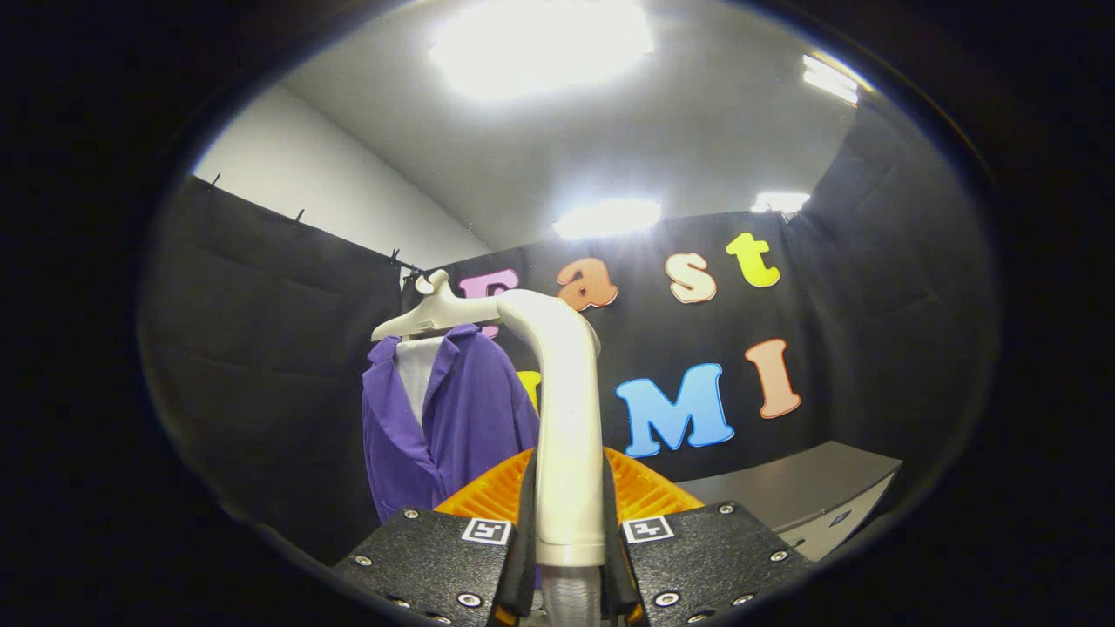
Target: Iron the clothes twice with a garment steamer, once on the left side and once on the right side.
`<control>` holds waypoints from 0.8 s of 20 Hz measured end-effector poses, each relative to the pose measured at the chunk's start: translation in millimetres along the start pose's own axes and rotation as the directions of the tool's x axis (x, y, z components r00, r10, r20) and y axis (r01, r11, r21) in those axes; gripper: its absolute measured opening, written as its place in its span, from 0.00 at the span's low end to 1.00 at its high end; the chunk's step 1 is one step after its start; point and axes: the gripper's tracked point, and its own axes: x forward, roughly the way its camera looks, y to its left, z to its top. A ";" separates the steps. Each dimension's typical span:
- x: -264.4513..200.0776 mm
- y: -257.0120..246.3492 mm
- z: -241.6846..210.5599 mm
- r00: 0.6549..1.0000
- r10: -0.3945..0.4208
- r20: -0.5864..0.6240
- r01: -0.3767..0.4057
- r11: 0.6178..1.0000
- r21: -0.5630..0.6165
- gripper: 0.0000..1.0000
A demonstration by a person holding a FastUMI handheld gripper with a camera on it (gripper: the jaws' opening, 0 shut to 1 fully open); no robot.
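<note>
You hold the gripper [568,557] clenched on the handle of the garment steamer [566,418], both fingers pressing its white stem from the two sides, so the grasp looks firm and you need not adjust it. The steamer head bends toward the purple garment [462,418], which hangs beyond the fingers and a little to their left, against the black booth wall [261,348], and the head seems not yet touching the cloth. For this step, I judge you should bring the head forward to the top of one side of the garment, keep the stem upright, and then draw it down slowly in one straight pass, without swinging the hanger. The garment is purple with an open collar and a white lining or inner layer [416,370] between the two front parts; it looks thin and loose, so it may move away under pressure. It hangs on a pale plastic hanger [435,312], hooked at the top of the wall
</note>
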 end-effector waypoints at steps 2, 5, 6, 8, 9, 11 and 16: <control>17.0 20.1 -0.6 1.000 0.015 -0.005 -0.015 1.000 -0.019 0.32; 41.6 49.3 1.0 0.999 0.050 0.003 -0.050 0.997 -0.054 0.32; 51.0 59.0 0.0 0.998 0.057 0.005 -0.057 0.996 -0.066 0.32; 67.7 73.6 -6.5 0.998 0.069 -0.007 -0.069 0.993 -0.092 0.32; 74.4 80.8 -12.0 0.997 0.075 -0.021 -0.077 0.991 -0.106 0.32; 83.4 91.5 -24.4 0.996 0.074 -0.052 -0.080 0.988 -0.130 0.32; 82.5 103.6 -63.3 0.989 0.081 -0.128 -0.100 0.983 -0.156 0.32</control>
